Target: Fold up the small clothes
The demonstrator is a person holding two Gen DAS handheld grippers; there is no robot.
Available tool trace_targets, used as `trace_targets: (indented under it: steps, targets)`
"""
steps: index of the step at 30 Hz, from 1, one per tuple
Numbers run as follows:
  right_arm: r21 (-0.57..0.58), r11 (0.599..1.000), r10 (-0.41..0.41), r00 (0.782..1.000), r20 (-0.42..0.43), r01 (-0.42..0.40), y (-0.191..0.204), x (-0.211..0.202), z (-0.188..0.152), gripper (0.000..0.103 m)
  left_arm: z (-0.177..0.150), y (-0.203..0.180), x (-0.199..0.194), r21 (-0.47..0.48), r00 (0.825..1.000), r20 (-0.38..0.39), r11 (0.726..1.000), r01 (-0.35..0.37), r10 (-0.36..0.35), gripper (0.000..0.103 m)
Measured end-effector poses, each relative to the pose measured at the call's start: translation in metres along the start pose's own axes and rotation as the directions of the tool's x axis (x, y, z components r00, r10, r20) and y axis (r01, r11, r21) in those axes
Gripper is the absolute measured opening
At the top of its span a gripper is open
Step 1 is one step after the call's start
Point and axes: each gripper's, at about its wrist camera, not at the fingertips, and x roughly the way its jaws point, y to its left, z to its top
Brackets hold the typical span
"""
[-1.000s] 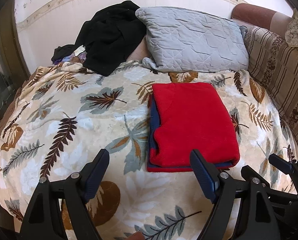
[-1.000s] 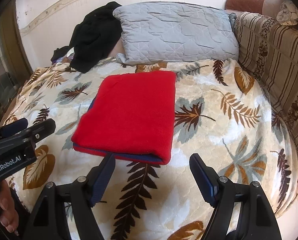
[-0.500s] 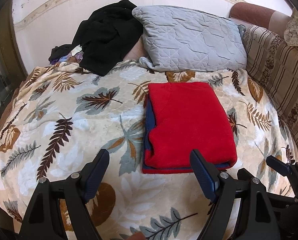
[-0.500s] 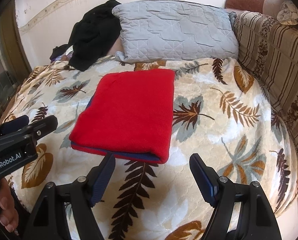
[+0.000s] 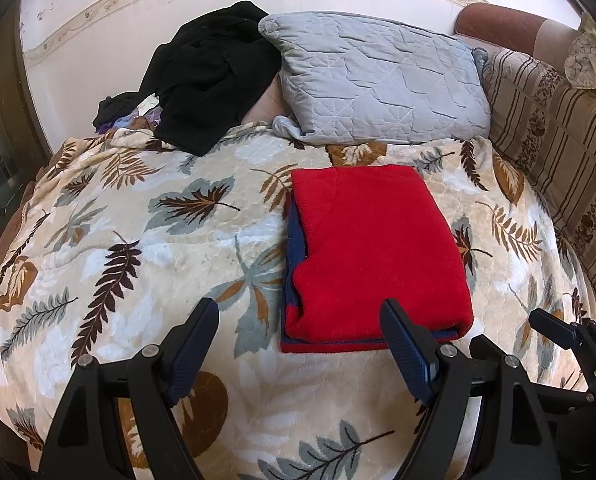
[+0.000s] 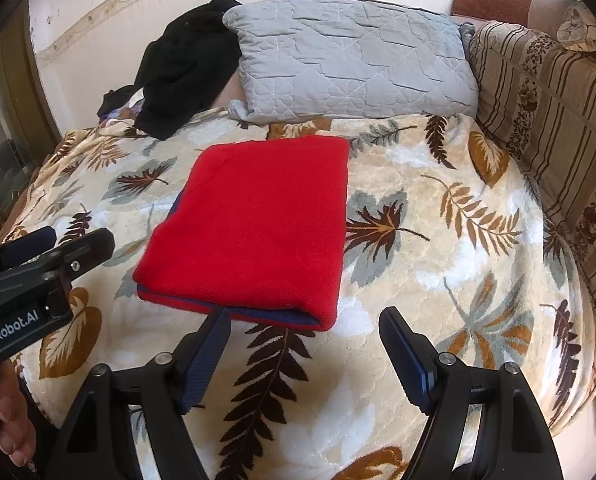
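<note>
Folded red fleece garment [image 5: 374, 248] flat on the leaf-print blanket [image 5: 138, 240], both grippers' jaws spread and empty just short of the garment's near edge.

Both wrist views look steeply down over the leaf-print blanket [image 5: 146, 240] toward the wall, sharing the folded red garment [image 5: 374, 248] and grey pillow [image 6: 350, 64]; the right sits rightward.
</note>
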Motion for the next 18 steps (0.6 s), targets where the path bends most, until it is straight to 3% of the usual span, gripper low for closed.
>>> trace_targets:
  steps: [10,13,18]
  targets:
    - [0.000,1.000,-0.003,1.000,-0.003,0.003,-0.001,0.002,0.001,0.080,0.003,-0.002,0.003,0.009,1.000,0.005,1.000,0.008,-0.008,0.084]
    - [-0.003,1.000,-0.001,1.000,-0.005,0.001,-0.002,0.005,0.003,0.080,0.004,-0.003,0.002,0.012,1.000,0.021,1.000,0.009,-0.009,0.093]
    - [-0.006,1.000,0.003,1.000,-0.016,-0.003,-0.004,0.015,0.007,0.080,0.008,-0.002,0.000,0.012,0.998,0.062,1.000,0.011,-0.012,0.095]
